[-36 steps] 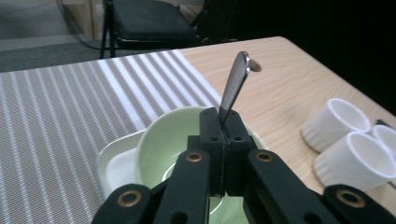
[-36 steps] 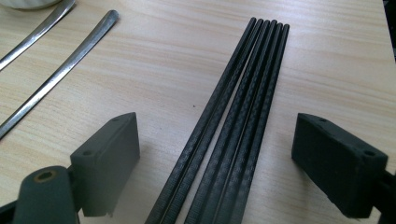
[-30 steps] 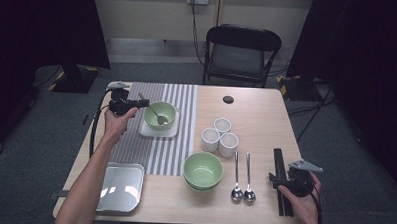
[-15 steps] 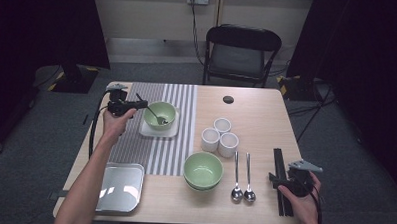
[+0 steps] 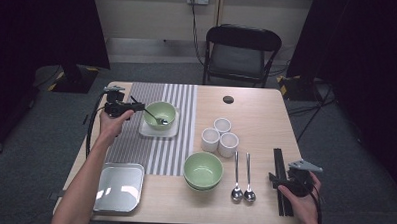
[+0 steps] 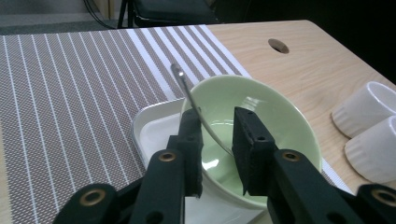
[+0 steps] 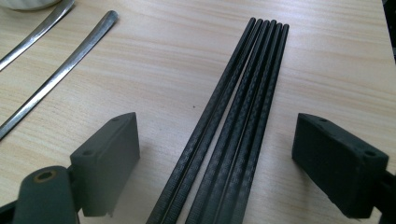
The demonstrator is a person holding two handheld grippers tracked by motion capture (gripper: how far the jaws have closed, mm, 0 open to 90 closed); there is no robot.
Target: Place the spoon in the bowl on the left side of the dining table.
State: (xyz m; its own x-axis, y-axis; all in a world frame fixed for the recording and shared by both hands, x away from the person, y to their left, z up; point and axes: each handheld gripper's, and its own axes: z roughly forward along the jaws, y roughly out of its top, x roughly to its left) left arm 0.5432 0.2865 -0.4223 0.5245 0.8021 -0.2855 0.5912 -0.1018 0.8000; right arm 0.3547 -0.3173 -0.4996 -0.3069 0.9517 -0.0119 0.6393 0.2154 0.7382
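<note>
High view: a pale wooden table (image 5: 256, 119) stands on grey carpet, with a black folding chair (image 5: 241, 53) at its far side, a light wall behind it and dark curtains to either side. A striped mat (image 5: 157, 150) covers the left part of the table. On the mat, a green bowl (image 5: 160, 114) sits on a white square plate (image 5: 158, 130). A spoon (image 5: 156, 116) lies in that bowl with its scoop down inside and its handle rising over the bowl's left rim, so its long axis runs across the table toward the left gripper (image 5: 131, 107), which is just left of the bowl. Well to the right of the bowl stand three white cups (image 5: 219, 136); toward the near edge from it are a second green bowl (image 5: 203, 170), two more spoons (image 5: 242, 178) and a metal tray (image 5: 119, 185). The right gripper (image 5: 284, 181) rests at the near right corner, well apart from the bowl, over black chopsticks (image 5: 280, 170).

Left gripper view: the spoon's handle (image 6: 187, 93) slants up out of the bowl (image 6: 271, 116) and passes between the two jaws. The jaws stand narrowly apart, having just been opening, and a gap shows beside the handle, so the pads do not press it.

Right gripper view: the chopsticks (image 7: 233, 126) lie bundled on the bare wood, long axis straight ahead between the jaws, which stand wide and touch nothing.
</note>
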